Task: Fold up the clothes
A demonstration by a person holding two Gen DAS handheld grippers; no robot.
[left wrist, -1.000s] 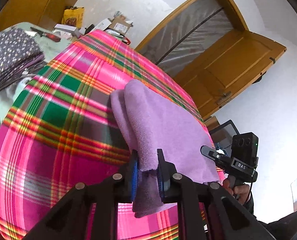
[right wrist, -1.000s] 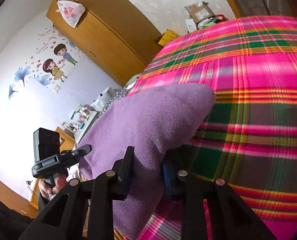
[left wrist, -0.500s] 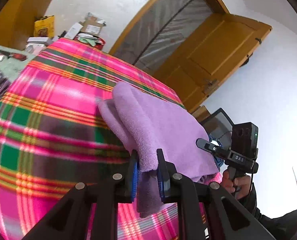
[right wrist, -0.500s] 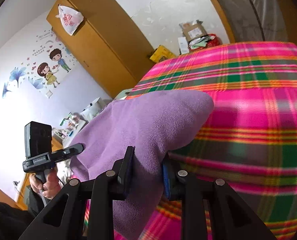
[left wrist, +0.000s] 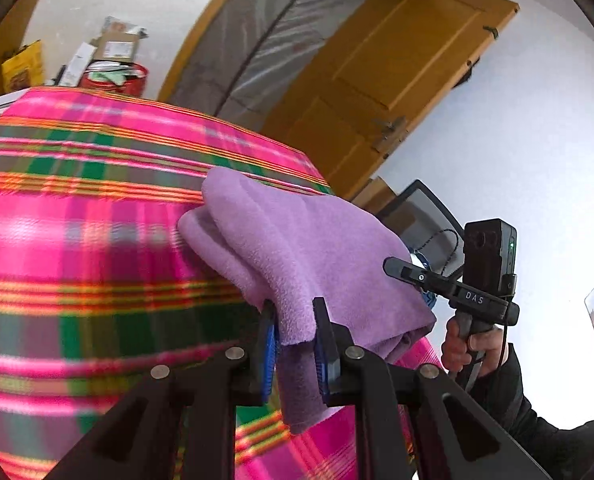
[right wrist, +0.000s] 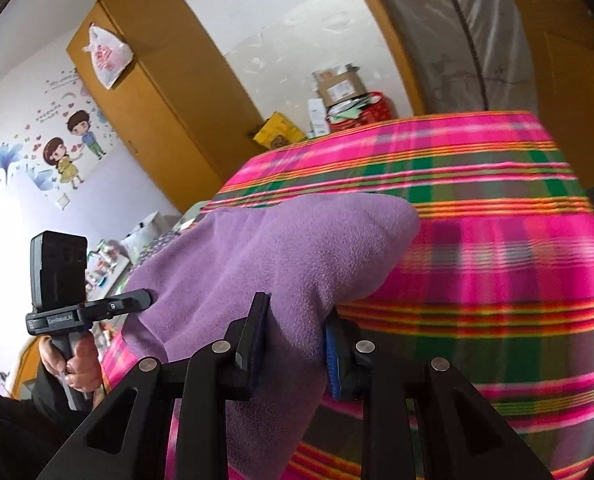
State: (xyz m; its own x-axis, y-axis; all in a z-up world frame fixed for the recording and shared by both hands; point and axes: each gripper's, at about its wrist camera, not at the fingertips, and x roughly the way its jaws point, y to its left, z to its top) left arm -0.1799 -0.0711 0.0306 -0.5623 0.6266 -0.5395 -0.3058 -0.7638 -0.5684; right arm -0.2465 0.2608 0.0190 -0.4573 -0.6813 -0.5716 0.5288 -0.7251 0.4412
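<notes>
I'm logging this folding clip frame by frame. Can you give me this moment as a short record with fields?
garment: purple fleece, doubled over, held up at two points
surface: pink plaid cloth under the fleece
left gripper: shut on fleece edge, a flap hanging below the jaws
right gripper: shut on fleece
fleece contact: far fold appears to rest on the plaid; near side lifted
background: yellow door, wardrobe, boxes beyond the far edge
</notes>
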